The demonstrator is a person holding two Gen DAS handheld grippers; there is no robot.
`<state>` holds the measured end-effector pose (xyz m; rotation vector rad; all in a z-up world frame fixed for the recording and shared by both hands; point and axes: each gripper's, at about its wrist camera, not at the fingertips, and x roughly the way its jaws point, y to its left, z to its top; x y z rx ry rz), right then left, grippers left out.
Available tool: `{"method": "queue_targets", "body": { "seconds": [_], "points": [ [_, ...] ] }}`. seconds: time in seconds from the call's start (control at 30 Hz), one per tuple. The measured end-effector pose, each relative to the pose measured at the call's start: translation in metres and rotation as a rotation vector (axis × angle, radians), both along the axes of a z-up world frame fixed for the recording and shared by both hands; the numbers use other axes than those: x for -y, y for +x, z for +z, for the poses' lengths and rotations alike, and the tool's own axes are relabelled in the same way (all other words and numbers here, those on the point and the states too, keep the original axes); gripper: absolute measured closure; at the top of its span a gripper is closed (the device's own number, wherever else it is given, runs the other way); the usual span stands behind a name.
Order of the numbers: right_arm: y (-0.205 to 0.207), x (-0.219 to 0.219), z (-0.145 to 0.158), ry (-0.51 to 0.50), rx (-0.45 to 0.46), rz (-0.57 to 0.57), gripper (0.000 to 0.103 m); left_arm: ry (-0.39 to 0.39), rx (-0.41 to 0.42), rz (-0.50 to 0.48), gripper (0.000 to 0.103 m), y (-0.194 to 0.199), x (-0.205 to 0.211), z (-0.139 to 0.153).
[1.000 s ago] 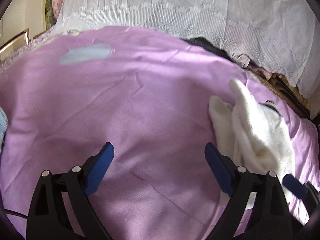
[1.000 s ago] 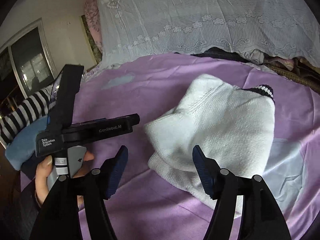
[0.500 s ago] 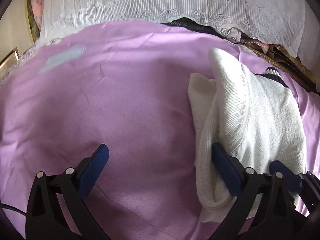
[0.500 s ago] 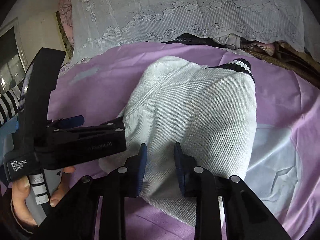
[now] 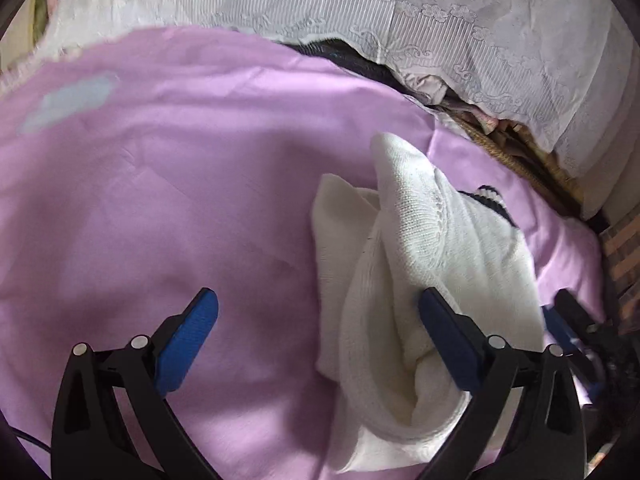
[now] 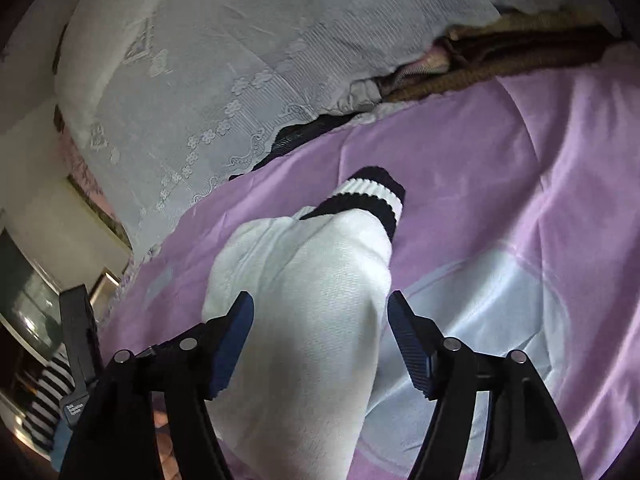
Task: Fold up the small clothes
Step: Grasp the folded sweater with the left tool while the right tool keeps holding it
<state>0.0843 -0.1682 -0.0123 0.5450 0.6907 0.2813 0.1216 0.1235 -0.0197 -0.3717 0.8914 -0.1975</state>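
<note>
A white knitted sweater (image 5: pixel 436 256) with a black-and-white striped edge (image 6: pixel 368 196) lies bunched on the purple sheet (image 5: pixel 200 184). My left gripper (image 5: pixel 316 300) stands wide open low over the sheet. Its right finger (image 5: pixel 448 336) rests over the sweater's folded edge, and its left finger is above bare sheet. My right gripper (image 6: pixel 320 300) is rolled to one side and its jaws are opening. The sweater's body (image 6: pixel 312 320) lies between them, and the pads do not press it. The right gripper's blue finger (image 5: pixel 558 326) shows past the sweater in the left wrist view.
A white lace cover (image 5: pixel 400 12) hangs along the back, with a dark garment (image 6: pixel 304 136) and a brown woven edge (image 6: pixel 500 64) under it. A pale blue patch (image 6: pixel 492 312) marks the sheet. Striped clothing (image 6: pixel 48 396) lies at the far left.
The right gripper closed narrow over the sweater, then spread wide again and rolled, tilting its view. The left gripper moved toward the sweater, which now lies under its right finger.
</note>
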Motion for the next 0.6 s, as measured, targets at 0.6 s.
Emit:
{"method": "queue_targets", "body": {
  "seconds": [0.6],
  "points": [
    [0.019,-0.003,-0.031,0.147,-0.088,0.065,0.025,-0.035,-0.064,-0.124,0.004,0.0,0.026,-0.019]
  ]
}}
